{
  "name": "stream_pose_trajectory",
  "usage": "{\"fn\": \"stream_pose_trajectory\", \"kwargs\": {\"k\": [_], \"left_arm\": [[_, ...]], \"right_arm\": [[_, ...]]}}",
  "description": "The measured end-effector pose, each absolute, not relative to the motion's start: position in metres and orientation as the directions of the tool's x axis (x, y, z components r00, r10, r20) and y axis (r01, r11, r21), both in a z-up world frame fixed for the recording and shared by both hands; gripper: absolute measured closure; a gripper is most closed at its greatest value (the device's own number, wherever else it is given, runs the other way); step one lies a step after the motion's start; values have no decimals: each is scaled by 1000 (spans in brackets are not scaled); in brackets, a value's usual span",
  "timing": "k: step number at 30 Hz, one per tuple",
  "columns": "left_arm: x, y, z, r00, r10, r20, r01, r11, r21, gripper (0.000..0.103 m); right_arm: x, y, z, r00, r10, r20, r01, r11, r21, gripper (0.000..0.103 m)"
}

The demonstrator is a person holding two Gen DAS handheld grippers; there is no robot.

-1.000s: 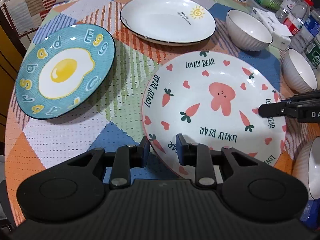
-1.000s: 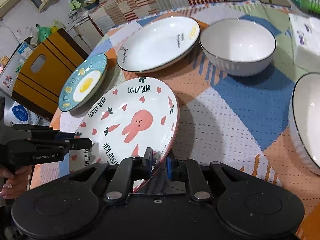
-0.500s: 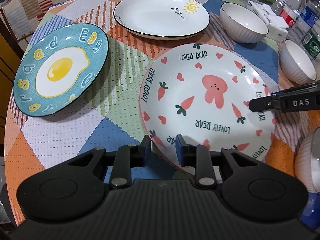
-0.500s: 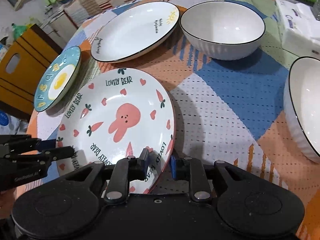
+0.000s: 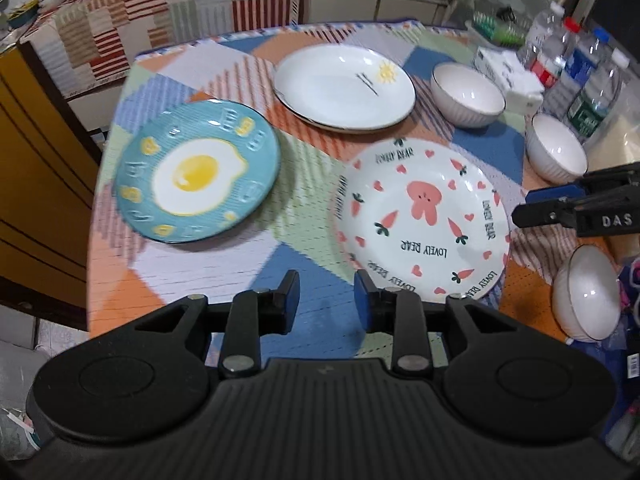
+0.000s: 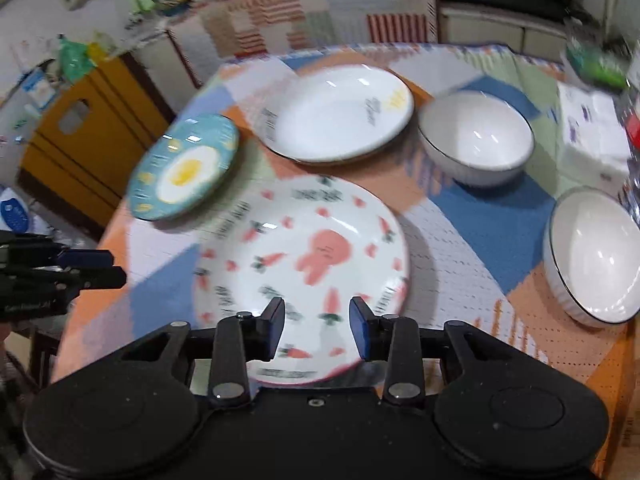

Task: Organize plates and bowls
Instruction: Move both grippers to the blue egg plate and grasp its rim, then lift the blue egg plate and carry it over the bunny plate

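While both tools are hanging with fingers spread and empty, the left tool (image 5: pixel 327 294) is sitting at lower centre beside the white rabbit-and-carrot ceramic plate (image 5: pixel 424 216) — the right tool (image 6: pixel 317 328) is hovering over that plate's near rim (image 6: pixel 304 256). It is lying flat on the patchwork-clothed table (image 5: pixel 192 272), centre-right of the left view.

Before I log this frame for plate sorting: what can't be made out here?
- Right wrist view: the bunny plate lettering is motion-blurred, and its near rim is hidden behind the open right gripper.
- Left wrist view: the egg plate letters are smeared.
- Left wrist view: the near bowl is partly cut off near the right edge.
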State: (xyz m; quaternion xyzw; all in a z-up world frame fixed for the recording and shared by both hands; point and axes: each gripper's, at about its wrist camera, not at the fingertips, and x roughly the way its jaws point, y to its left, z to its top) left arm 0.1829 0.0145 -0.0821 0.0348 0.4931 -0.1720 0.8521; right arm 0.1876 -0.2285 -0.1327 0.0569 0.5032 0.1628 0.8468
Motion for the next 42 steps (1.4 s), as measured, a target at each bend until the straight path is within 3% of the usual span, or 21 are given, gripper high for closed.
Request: {"fn": "stream_pose_trajectory", "kwargs": {"k": [4,7,10,12,14,18,20,23,31,35,42], "left_arm": [[176,47,-55,506,-260,-822,312,944,-106,62],[172,67,-39,546,-255,-798,315,945,-86,61],[172,84,-29,560,-246,-791,305,949,-79,51],[174,94,-24,572,-236,-785,293,953,-73,49],[177,102,-23,590,-219,-777,285,957,-54,41],[190,115,-28,626,-194,-755,277,961,-17,26],[198,119,-34,641,-181,-746,276,961,4,16],[211,124,-45,656,-169,-736,273,962,22,15],[254,140,-79,640,-213,-738,214,972,-94,15],[273,146,-102,600,-234,-766,179,971,-156,18],[305,155,-146,548,-174,-818,108,985,-136,19]], "right_arm": [[180,-205,-104,460,367,-809,-298,922,248,56],[176,-184,-85,469,388,-793,-363,904,227,56],[177,-164,-71,468,415,-781,-420,881,216,56],[179,-152,-63,470,426,-773,-445,871,209,54],[183,-140,-57,470,443,-763,-469,858,210,53],[193,-117,-53,491,473,-731,-522,832,189,41],[200,-107,-56,517,481,-708,-540,825,166,41],[214,-94,-63,533,496,-685,-547,820,168,41],[261,-90,-106,576,501,-646,-429,858,282,41],[292,-87,-134,515,503,-694,-362,861,356,41],[329,-81,-187,430,482,-764,-292,874,387,41]]}}
